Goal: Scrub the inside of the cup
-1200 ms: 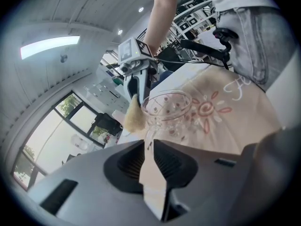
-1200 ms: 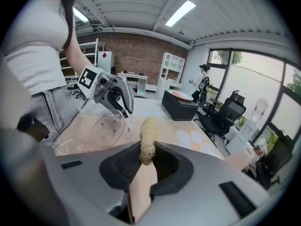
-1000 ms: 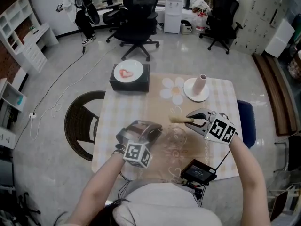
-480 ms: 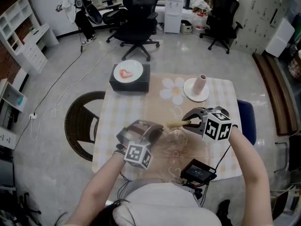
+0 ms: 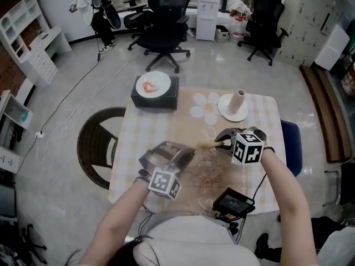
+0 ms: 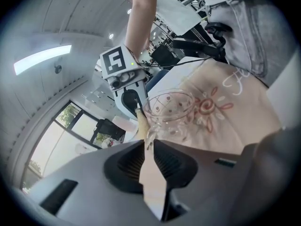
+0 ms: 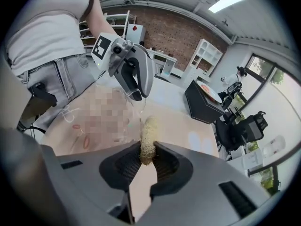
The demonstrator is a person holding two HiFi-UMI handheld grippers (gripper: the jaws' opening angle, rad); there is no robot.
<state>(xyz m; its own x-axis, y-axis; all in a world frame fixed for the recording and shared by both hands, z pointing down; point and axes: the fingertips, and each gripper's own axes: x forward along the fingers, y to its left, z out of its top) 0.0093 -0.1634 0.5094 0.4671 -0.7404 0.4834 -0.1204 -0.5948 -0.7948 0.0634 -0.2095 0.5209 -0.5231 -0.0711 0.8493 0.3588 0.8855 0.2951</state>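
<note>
A clear glass cup (image 5: 209, 163) with a red pattern is held above the tablecloth. My left gripper (image 5: 186, 155) is shut on the cup's handle, and in the left gripper view the cup (image 6: 171, 109) sits just beyond the left gripper (image 6: 149, 142). My right gripper (image 5: 222, 143) is shut on a pale loofah scrubber (image 5: 206, 144). The scrubber (image 7: 149, 140) sticks out past the right gripper (image 7: 148, 153) toward the cup. Its tip (image 6: 140, 122) is at the cup's rim; whether it is inside cannot be told.
A black box (image 5: 155, 96) carrying a white plate stands at the table's far left. A white saucer (image 5: 226, 112) with a pink vase is at the far right. A black device (image 5: 233, 201) with cables lies at the front edge. A wicker chair (image 5: 94, 143) stands left of the table.
My right gripper has moved left toward the cup and turned, bringing the scrubber's tip up to the cup's rim. The left gripper and the cup have stayed in place.
</note>
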